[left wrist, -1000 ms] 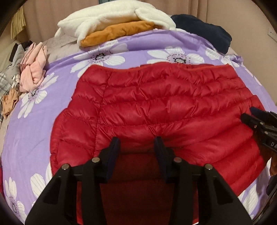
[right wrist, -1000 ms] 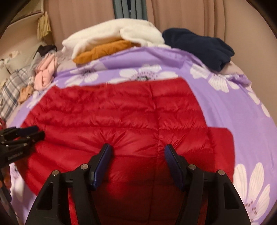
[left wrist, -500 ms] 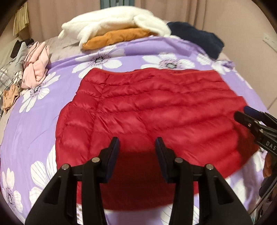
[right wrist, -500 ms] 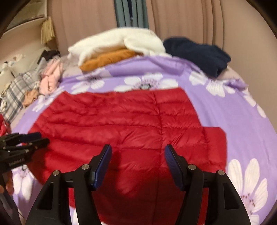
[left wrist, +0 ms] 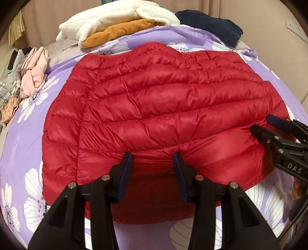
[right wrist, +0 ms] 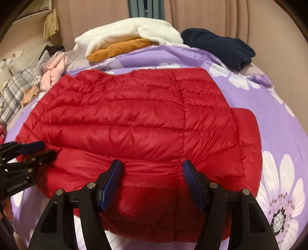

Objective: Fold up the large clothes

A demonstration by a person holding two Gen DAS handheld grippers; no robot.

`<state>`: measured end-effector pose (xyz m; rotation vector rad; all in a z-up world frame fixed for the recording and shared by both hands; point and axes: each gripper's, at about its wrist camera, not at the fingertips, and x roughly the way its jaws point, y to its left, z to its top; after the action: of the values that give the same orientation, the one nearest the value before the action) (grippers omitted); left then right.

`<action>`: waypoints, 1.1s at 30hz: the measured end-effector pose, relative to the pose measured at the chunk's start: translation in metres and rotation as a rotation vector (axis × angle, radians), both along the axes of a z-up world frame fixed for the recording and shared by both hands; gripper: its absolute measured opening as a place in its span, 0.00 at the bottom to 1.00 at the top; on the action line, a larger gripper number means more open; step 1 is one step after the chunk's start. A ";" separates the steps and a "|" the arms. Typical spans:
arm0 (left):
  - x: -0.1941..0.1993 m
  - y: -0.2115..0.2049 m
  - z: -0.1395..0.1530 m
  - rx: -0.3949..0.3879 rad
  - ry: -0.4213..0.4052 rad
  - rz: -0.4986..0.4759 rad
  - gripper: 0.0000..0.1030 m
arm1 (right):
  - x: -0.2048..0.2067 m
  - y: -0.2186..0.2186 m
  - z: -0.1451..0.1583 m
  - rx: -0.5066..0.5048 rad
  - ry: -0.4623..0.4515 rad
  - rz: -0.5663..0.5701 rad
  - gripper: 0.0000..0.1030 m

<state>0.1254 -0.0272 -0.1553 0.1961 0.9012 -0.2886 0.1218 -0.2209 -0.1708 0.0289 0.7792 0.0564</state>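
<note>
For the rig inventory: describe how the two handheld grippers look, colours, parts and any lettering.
Both are black plastic two-finger tools. The left gripper has angular black finger arms with triangular cut-outs, silver round pivot pins, and dark navy pads. The right gripper matches it, with brighter blue ribbed pads. White lettering shows on the side of each body; "DAS" is readable on the right one in the left view.

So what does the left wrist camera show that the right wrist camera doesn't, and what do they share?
Only the left wrist view shows a wall socket at the upper right, and the right tool entering from its right edge over the red down jacket.

Only the right wrist view shows a plaid cloth at the far left, a red flap of the jacket sticking out to the right, and the left tool entering from the left.

Both show the jacket on the purple flowered bedspread, with the white fleece, orange garment, navy garment and pink clothes behind.
</note>
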 end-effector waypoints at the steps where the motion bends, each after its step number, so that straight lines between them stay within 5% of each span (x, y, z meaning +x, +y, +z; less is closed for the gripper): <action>1: 0.002 0.001 0.000 -0.008 0.009 -0.001 0.43 | 0.001 0.001 -0.002 -0.011 0.003 -0.002 0.64; 7: -0.005 0.034 0.020 -0.165 0.067 0.074 0.52 | -0.005 -0.002 0.012 0.014 0.014 -0.017 0.64; 14: -0.040 0.118 0.041 -0.387 0.019 0.255 0.78 | -0.037 -0.013 0.038 0.090 -0.070 -0.031 0.64; 19: -0.037 0.170 0.012 -0.582 0.133 0.393 0.80 | -0.039 -0.010 0.043 0.187 -0.078 -0.004 0.64; 25: -0.022 0.183 -0.032 -0.862 0.316 0.415 0.80 | -0.031 0.015 0.043 0.205 -0.071 0.053 0.64; 33: -0.005 0.175 -0.042 -1.053 0.338 0.431 0.93 | -0.010 0.039 0.045 0.206 -0.069 0.119 0.64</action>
<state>0.1200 0.1480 -0.1973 -1.0335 0.9884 -0.3628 0.1121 -0.1816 -0.1259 0.1753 0.7033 0.2496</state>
